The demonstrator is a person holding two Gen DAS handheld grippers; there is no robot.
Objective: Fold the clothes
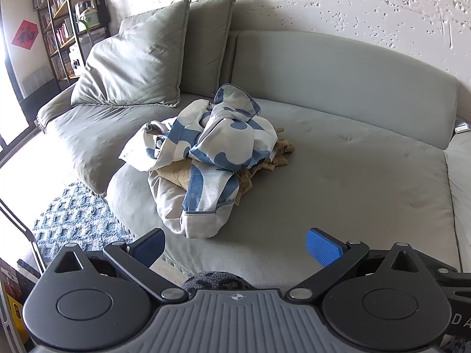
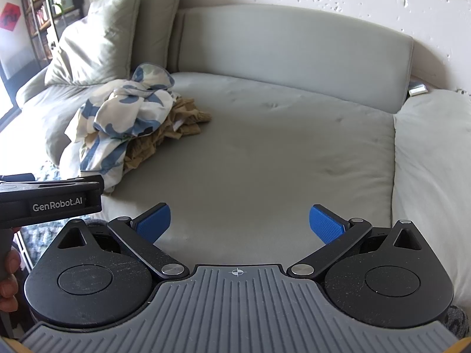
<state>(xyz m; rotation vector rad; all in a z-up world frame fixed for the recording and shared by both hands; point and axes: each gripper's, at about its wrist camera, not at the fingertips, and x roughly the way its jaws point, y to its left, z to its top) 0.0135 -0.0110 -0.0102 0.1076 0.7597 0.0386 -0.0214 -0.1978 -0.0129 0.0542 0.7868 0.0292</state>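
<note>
Clothes pile [image 1: 206,158] on sofa [image 1: 338,176]

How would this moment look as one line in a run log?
stage: start | left gripper: open, empty | right gripper: open, empty | clothes pile: unfolded on sofa

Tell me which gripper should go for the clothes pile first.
Left. The blue-and-white garment lies straight ahead of the open left gripper, its near hem close to the fingers. The right gripper, also open, faces bare sofa cushion; the pile sits off to its left.
</note>
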